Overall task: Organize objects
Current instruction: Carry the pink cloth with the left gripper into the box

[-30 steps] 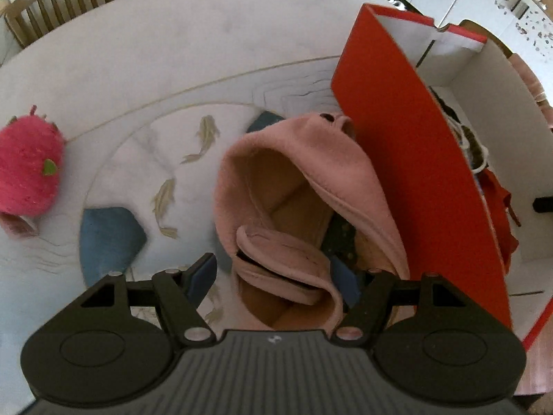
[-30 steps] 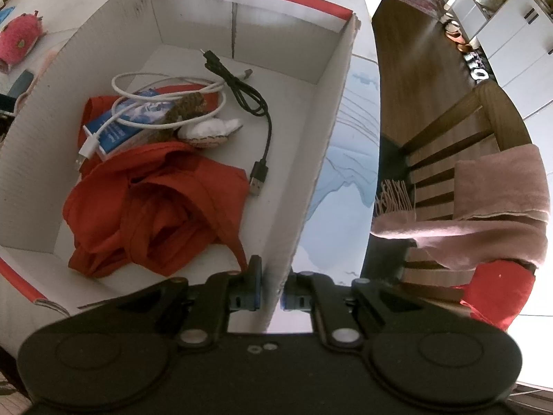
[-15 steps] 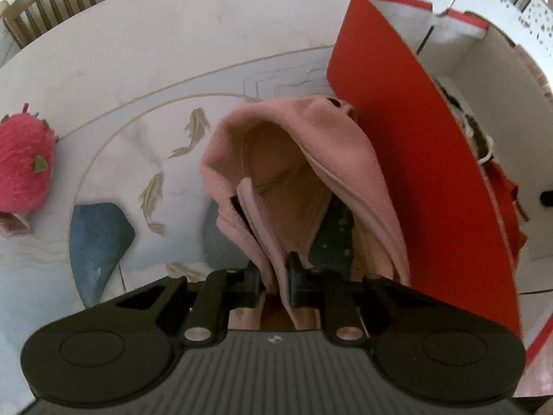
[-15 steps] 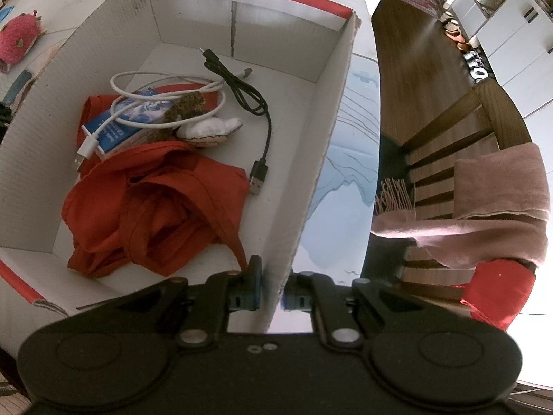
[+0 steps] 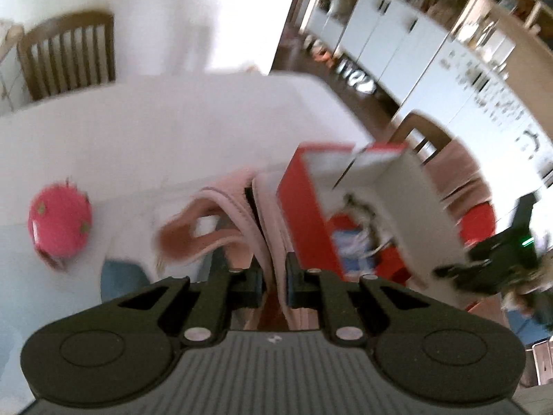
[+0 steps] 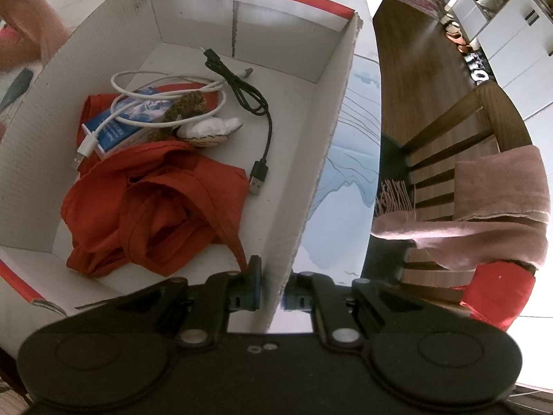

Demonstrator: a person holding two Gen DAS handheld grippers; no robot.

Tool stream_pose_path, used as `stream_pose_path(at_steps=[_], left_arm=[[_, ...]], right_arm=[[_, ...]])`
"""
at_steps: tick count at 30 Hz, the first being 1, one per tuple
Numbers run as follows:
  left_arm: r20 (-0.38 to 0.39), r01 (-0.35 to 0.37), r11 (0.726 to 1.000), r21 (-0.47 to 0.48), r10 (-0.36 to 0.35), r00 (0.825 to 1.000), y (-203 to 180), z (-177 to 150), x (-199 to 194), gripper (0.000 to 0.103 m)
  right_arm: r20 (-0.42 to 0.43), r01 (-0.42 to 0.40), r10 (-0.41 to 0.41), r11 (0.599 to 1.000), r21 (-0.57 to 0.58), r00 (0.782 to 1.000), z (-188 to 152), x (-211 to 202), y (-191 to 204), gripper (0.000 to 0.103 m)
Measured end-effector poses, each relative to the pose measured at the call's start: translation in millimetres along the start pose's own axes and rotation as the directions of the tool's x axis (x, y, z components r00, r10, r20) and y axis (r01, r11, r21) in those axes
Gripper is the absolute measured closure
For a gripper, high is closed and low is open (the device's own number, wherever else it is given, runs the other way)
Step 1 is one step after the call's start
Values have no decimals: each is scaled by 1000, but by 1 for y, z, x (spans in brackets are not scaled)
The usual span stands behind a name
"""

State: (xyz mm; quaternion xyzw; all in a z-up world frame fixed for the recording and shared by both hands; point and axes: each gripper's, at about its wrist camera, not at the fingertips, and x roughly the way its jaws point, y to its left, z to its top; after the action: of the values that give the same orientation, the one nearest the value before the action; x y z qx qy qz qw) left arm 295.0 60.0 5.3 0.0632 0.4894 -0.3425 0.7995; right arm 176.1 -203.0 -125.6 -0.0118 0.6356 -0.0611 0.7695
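- Only the right wrist view shows inside the box (image 6: 238, 14): a red cloth (image 6: 155, 207), a white cable (image 6: 166, 83), a black cable (image 6: 255, 110), a blue packet (image 6: 128, 121) and a small white and brown thing I cannot name.
- That view also shows the right gripper (image 6: 273, 290) clamped on the box's near wall, one finger inside and one outside.
- Only the left wrist view shows the left gripper (image 5: 274, 282), pinched shut on the pink hat (image 5: 242, 207), which hangs from it above the table (image 5: 138, 131) just beside the box's red side (image 5: 304, 214).
- The pink plush (image 5: 60, 224) on the table shows clearly only there.
- The left view is badly smeared, so the hat's shape is hard to read, and its lower part is hidden behind the gripper.
- In the right view just a corner of the hat peeks in at the top left.
- A second ago the left jaws stood wide over the hat on the table; they have since closed on it and lifted it.
- The right gripper has kept its grip and place.
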Motion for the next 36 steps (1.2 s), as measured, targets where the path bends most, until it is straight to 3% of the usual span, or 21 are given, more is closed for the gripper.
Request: stream_pose_path(at_steps=[9,14,19,28,36], left_arm=[[108,87,991,104,-98,989,-52,48,-64,92],[111,137,971,196,-161,981,-93,61,-70,92],[83,170,951,259,-197,977,-129,67,-51,92],[9,254,921,296,-269,963,-158,57,5,92],[-97,272,909,315,-254,962,-165,31,65,92]], right_arm=[[0,0,0,1000,-5,1000,0,1,0,95],[1,-4,4,1000,1,1000,0,1,0,95],[3,-5,5,1000,3,1000,0,1,0,95],[9,-9,9,1000,5,1000,0,0,-1,95],[10,-10,10,1000,2,1000,-1,0,0,95]])
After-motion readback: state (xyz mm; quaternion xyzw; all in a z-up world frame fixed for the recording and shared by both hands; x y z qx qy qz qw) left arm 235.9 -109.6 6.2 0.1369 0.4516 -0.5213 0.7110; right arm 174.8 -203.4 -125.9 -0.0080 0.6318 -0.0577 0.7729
